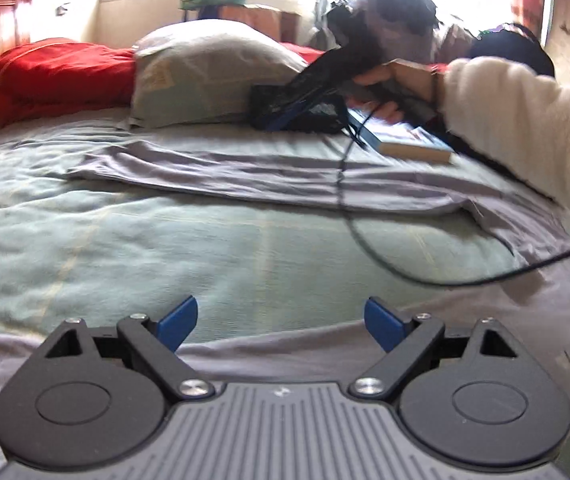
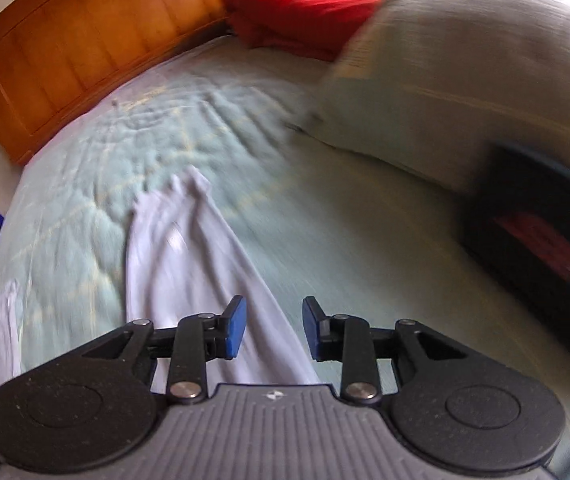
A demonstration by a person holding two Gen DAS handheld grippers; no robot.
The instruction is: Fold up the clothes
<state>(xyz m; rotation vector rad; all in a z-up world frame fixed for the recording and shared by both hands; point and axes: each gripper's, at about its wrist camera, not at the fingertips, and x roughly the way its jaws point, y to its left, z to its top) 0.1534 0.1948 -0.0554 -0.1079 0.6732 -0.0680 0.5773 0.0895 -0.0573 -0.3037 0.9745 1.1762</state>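
A lavender garment lies spread across the pale green bedspread, and more of it runs under my left gripper. That gripper hovers low over the cloth, wide open, with nothing between its blue pads. In the right wrist view a rumpled strip of the same garment leads back under my right gripper. Its jaws stand partly apart above the cloth and hold nothing. From the left wrist view, a hand in a cream sleeve holds the right gripper, blurred, near the pillow.
A grey-green pillow and a red blanket lie at the head of the bed, before an orange wooden headboard. A book rests on the cloth. A black cable trails across the bed. A dark box sits right.
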